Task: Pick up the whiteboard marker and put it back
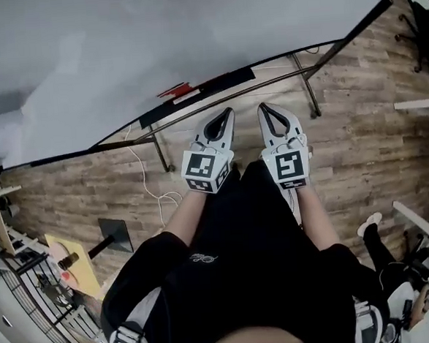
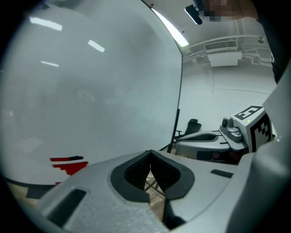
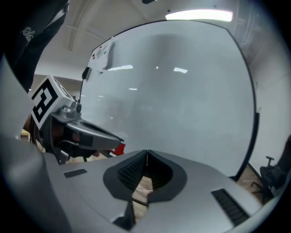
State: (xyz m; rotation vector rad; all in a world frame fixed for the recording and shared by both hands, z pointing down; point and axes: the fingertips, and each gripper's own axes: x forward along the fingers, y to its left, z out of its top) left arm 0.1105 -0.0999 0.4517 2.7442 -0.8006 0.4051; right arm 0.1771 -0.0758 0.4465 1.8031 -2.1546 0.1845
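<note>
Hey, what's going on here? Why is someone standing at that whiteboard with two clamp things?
A person stands facing a whiteboard, holding a two-jaw gripper in each hand. The left gripper and right gripper are side by side above the wooden floor, both shut with nothing between their jaws. A red item, possibly the marker, lies on the board's ledge just ahead, untouched.

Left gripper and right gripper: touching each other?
Apart. The head view shows wood floor between the tips of the left gripper and the right gripper, and dark clothing between them farther back.
</note>
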